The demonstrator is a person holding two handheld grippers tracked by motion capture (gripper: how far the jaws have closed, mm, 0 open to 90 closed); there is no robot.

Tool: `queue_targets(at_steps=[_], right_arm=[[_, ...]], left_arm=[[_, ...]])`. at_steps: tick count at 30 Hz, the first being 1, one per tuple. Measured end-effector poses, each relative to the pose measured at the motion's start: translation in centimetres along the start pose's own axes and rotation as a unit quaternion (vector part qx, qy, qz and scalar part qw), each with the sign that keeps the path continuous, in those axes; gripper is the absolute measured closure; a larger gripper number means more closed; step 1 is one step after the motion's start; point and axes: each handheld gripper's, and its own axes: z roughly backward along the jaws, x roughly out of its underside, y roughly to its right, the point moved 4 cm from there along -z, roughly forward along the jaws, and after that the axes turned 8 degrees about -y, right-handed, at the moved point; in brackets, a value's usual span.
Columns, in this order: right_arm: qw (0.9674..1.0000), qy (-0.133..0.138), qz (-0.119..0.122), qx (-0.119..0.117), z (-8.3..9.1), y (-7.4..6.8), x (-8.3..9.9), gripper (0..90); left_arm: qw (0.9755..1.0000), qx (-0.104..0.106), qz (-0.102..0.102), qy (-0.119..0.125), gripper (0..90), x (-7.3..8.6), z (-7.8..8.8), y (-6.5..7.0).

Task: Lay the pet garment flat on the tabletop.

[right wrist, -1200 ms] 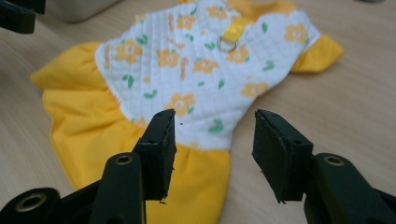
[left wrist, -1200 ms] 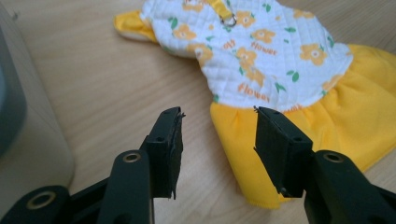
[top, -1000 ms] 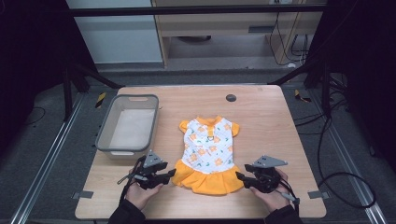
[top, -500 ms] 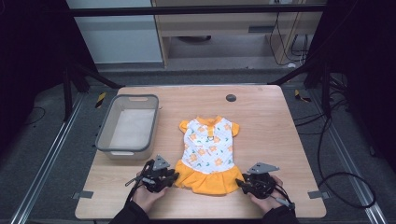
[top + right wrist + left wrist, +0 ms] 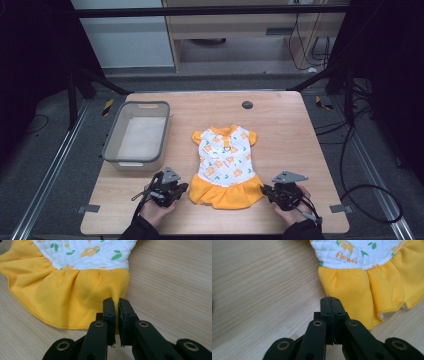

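Note:
A small dress (image 5: 225, 160) with a white flowered top and a yellow skirt lies flat on the wooden table (image 5: 290, 140), skirt toward me. My left gripper (image 5: 183, 189) sits at the skirt's left bottom corner. In the left gripper view its jaws (image 5: 329, 300) have just been closing and now stand together over the edge of the yellow cloth (image 5: 362, 285). My right gripper (image 5: 265, 190) is at the skirt's right bottom corner. Its jaws (image 5: 116, 301) have just been closing to a thin slit over the hem of the skirt (image 5: 75, 290), with yellow cloth showing in the slit.
A grey plastic bin (image 5: 110, 150) stands at the left of the table, just behind my left hand. A small black round cap (image 5: 247, 105) sits in the tabletop at the back. Bare wood lies to the right of the dress.
Both grippers' jaws have closed at the skirt's bottom corners. The hands have hardly shifted, and the dress lies where it was.

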Motion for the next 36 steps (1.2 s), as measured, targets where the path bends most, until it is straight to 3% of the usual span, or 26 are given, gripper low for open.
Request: queue_targets(at_steps=[4, 6, 8, 10, 11, 13, 15, 18, 23, 28, 31, 36], right_arm=[[1.0, -0.007, 0.001, 0.0, -0.3, 0.4, 0.2, 84.8], [1.0, -0.009, 0.005, 0.002, -0.4, 0.3, 0.2, 84.5], [0.9999, -0.012, 0.004, 0.003, -0.5, 0.2, 0.3, 84.2], [0.9999, -0.013, 0.006, 0.003, -0.5, 0.2, 0.3, 84.1], [0.9998, -0.016, 0.009, 0.004, -0.6, 0.3, 0.3, 83.9], [0.9998, -0.018, 0.009, 0.005, -0.8, 0.3, 0.3, 83.9], [0.9997, -0.021, 0.011, 0.005, -0.8, 0.2, 0.3, 83.8], [0.9996, -0.023, 0.014, 0.008, -0.9, 0.2, 0.4, 83.8], [0.9997, -0.018, 0.016, 0.01, -0.8, 0.2, 0.3, 84.3], [0.9999, -0.002, 0.009, 0.009, 0.1, 0.4, 0.0, 84.9], [1.0, 0.003, 0.003, 0.008, 0.4, 0.6, 0.1, 84.9], [1.0, -0.006, -0.001, 0.001, 0.3, 0.7, 0.2, 84.3]], left_arm=[[0.9999, 0.005, 0.0, 0.016, 89.3, -0.1, 0.0, 0.3], [0.9996, 0.002, -0.005, 0.029, 73.9, -0.2, -0.1, 0.6], [0.9989, 0.0, -0.009, 0.047, 64.1, -0.5, -0.3, 0.8], [0.9989, -0.001, -0.009, 0.047, 59.9, -0.7, -0.5, 0.8], [0.999, 0.003, -0.006, 0.045, 53.3, -0.8, -0.9, 0.9], [0.9996, 0.003, -0.01, 0.026, 51.7, -1.1, -2.2, 0.8], [0.9999, -0.002, -0.012, 0.008, 52.7, -1.0, -3.1, 0.8], [0.9999, 0.005, -0.012, 0.007, 60.9, -1.0, -3.2, 1.0], [0.9997, -0.01, -0.022, 0.003, 86.0, -1.2, -2.6, 1.4], [0.9998, 0.001, -0.016, 0.015, 87.9, -1.5, -0.7, 1.5], [0.9998, 0.01, -0.016, 0.008, 88.0, -1.1, 0.3, 1.6], [0.9993, 0.004, -0.022, -0.03, 87.8, -0.1, 0.3, 2.0]])
